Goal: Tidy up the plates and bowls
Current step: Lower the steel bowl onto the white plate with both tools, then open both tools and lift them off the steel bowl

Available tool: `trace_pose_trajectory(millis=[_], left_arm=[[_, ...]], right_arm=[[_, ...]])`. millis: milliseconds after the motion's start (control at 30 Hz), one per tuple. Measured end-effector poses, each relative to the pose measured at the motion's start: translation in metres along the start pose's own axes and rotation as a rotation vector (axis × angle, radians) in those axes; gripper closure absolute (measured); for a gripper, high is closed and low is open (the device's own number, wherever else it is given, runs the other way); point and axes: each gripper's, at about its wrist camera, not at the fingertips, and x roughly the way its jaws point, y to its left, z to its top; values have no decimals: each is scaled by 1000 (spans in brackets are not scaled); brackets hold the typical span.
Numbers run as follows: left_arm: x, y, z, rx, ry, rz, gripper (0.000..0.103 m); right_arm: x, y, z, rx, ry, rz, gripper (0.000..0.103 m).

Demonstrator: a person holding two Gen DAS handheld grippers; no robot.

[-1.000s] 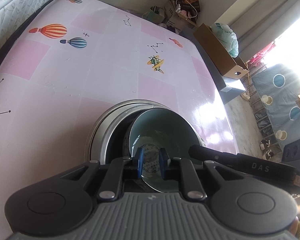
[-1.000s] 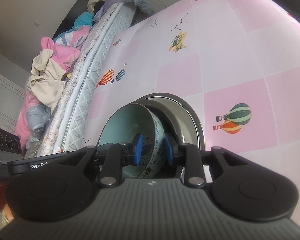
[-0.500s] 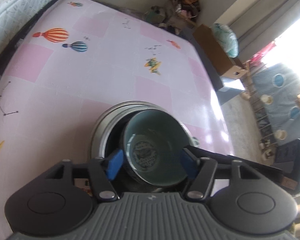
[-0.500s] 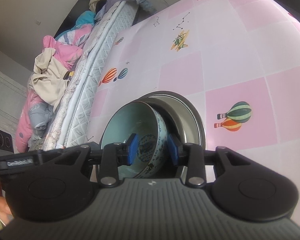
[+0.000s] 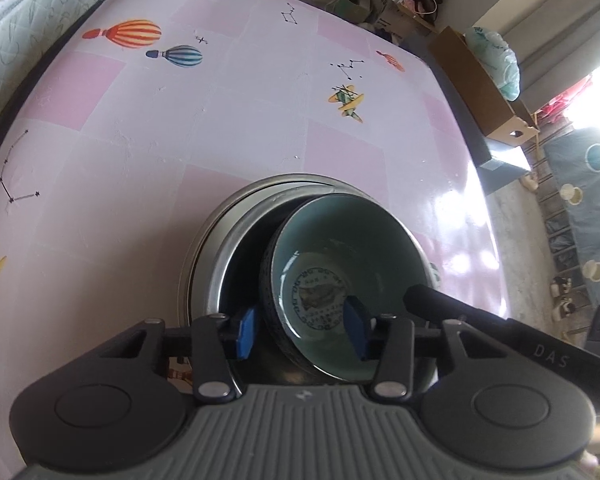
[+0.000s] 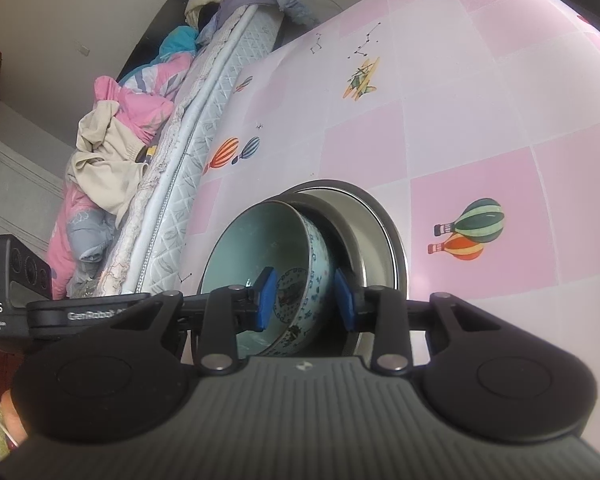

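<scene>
While the right gripper, jaws part open, is straddling the ceramic bowl's rim without a clear pinch, steadying its tilt inside the steel bowl, the left gripper is closing astride the 6 o'clock rim, pads not yet pressing.

mattress left | cardboard box by wall | bright window light right

A pale green bowl is seen tilted inside nested steel basins on the pink checked table. Its near rim is straddled by the closing left tool, untouched by the blue pads.
</scene>
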Motion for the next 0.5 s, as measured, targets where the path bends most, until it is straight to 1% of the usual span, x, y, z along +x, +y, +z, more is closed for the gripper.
trace_pose_trajectory(millis=[33,100,167,267,500], left_arm=[[0,-1,-1,7,-4,9,63],[1,-2,-2,15,-11,20,67],[2,-2,-3,26,-17,29,68],[1,-3,-6,35,-21,28,68],[-3,-3,-12,55,-22,14,68]], right_arm=[[0,1,0,-11,-4,-9,75],[2,3,-1,-27,-3,-17,83],[2,6,-3,-58,-6,-38,86],[2,10,-4,-87,-6,-57,87],[-1,15,-8,-101,-5,-79,86]])
